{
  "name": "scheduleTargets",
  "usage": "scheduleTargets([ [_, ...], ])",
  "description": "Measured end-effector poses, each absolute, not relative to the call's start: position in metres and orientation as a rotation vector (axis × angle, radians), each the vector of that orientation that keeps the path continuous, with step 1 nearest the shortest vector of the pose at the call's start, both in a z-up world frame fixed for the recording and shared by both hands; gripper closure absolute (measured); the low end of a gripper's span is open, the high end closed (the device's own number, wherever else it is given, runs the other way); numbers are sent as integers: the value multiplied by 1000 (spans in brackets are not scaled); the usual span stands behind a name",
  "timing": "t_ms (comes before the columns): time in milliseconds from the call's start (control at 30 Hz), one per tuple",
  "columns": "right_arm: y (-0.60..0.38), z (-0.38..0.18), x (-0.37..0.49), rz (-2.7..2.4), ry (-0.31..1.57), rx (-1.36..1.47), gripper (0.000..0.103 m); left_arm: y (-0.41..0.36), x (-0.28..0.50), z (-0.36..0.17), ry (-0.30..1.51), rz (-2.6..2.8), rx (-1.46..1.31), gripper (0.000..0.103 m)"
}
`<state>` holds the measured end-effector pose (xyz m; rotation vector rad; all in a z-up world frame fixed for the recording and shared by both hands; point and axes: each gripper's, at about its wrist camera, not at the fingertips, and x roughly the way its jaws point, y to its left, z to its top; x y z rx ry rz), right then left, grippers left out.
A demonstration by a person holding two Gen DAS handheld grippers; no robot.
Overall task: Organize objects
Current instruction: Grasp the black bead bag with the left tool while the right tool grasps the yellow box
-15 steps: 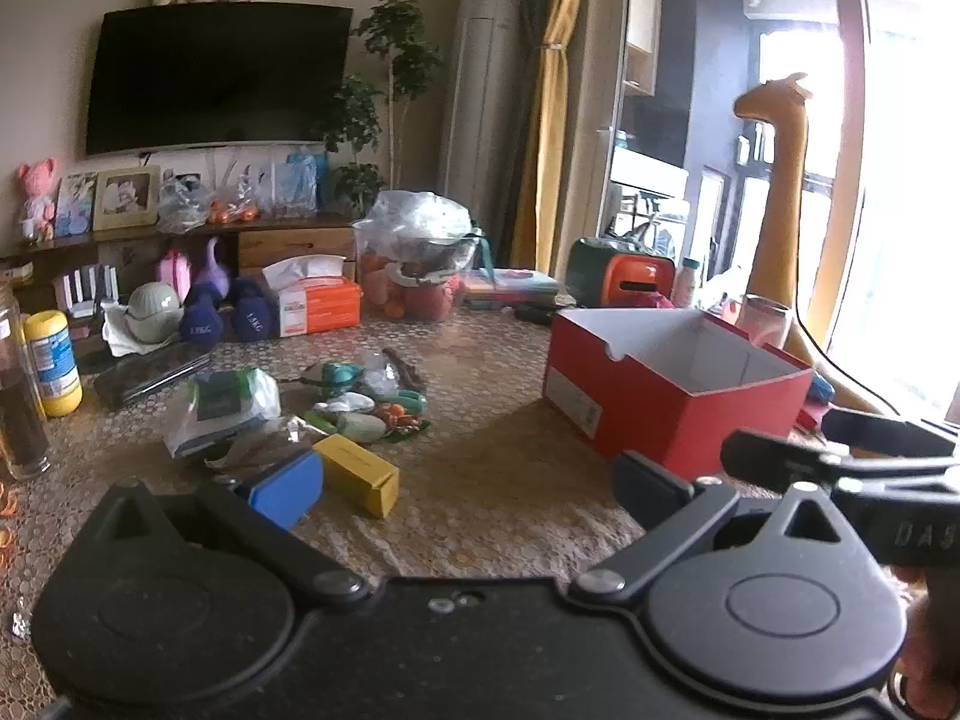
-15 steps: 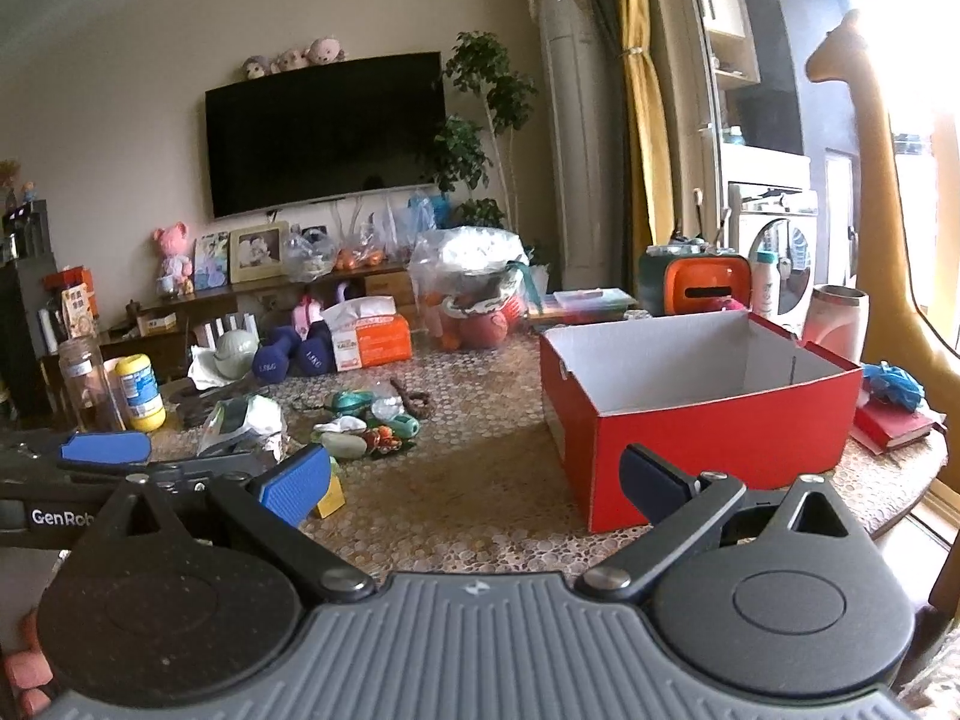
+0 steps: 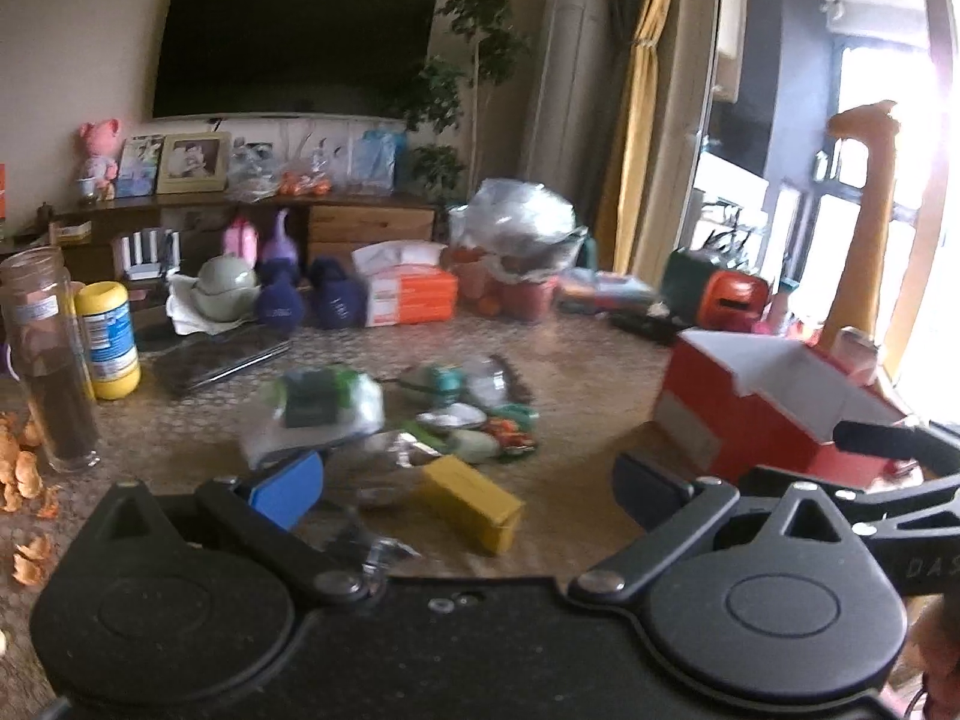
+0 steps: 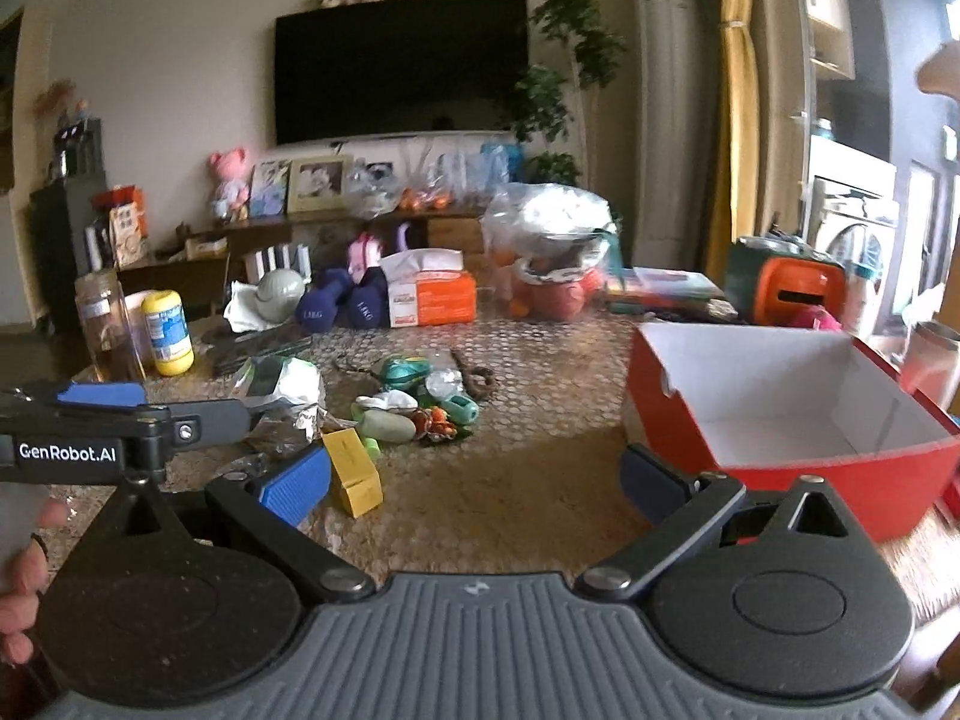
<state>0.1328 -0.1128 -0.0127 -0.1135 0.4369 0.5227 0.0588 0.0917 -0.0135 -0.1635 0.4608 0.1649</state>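
Observation:
A small yellow box [image 3: 471, 501] lies on the patterned table [image 3: 576, 420], just ahead of my open left gripper [image 3: 468, 492] and in line with the gap between its fingers. Behind the box sits a pile of small items: a white and green packet [image 3: 318, 402], crumpled foil, a pale green oval piece [image 4: 390, 425] and a teal item [image 4: 405, 372]. An open red box [image 4: 792, 420] with a white inside stands at the right. My right gripper [image 4: 474, 483] is open and holds nothing, with the yellow box [image 4: 351, 471] by its left pad. The left gripper [image 4: 156, 405] shows at that view's left edge.
At the left stand a tall glass jar [image 3: 51, 360] and a yellow canister [image 3: 111, 339], with orange peel scraps [image 3: 24, 468] near the edge. At the back are purple dumbbells [image 4: 342, 306], an orange tissue box [image 4: 432, 294] and a bagged bowl of fruit [image 4: 552, 252]. A metal tumbler [image 4: 927, 360] stands at the far right.
Both views have swung left: the red box now sits further right, and the yellow box and the pile sit nearer the middle. Both grippers stay wide open.

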Motion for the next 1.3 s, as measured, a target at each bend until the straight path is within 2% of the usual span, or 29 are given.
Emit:
scheduleTargets([
  [400,-43,-33,208,671,545,-198,1,139,104,-64,636,209,-123,1],
  [633,-1,-63,248,723,680,-240,12,143,107,-91,719,235,-160,6],
  [767,15,-82,261,751,747,-242,21,147,108,-99,738,239,-179,14],
  [933,31,-98,266,764,788,-271,40,148,112,-104,755,242,-182,31],
  [1000,35,-102,269,764,804,-272,47,148,111,-104,749,247,-180,34],
  [1267,40,-106,270,786,821,-266,68,147,113,-102,739,246,-189,48],
  [1300,42,-105,269,785,819,-272,70,146,113,-102,739,244,-191,54],
])
